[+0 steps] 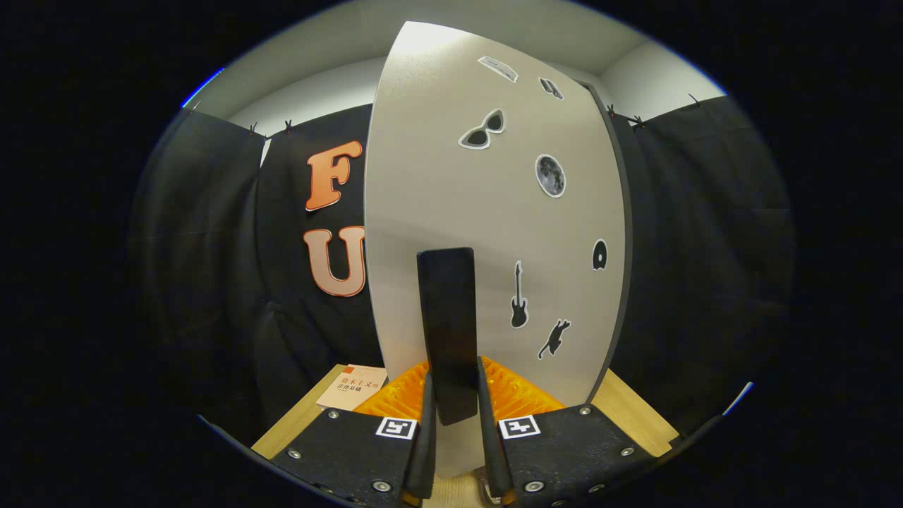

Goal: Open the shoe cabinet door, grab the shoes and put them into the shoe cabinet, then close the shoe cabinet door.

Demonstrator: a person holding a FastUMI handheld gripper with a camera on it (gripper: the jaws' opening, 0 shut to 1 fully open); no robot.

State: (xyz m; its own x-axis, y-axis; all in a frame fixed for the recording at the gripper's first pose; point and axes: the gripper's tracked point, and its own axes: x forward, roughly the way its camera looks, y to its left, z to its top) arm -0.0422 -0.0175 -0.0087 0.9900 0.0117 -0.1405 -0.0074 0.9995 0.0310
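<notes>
The gripper is seen with its two fingers drawn close together and clamped on the dark upright handle of the shoe cabinet door; both fingers are pressed against the lower end of the handle, one on each side. The handle is set vertically on the pale grey door, which rises straight ahead at 12 o'clock from the fingers. Several stickers are carried on the door face: sunglasses at about 12 o'clock, a moon at 1 o'clock, and lower down a guitar and a cat at roughly 2 o'clock from the handle's foot. A dark edge is shown along the door's right side. An orange ribbed part is seen just behind the fingers, at the base of the door. A book is laid on the wooden worktop at 10 o'clock from the fingers, just beside the orange part. Black cloth is hung behind as the booth wall.
</notes>
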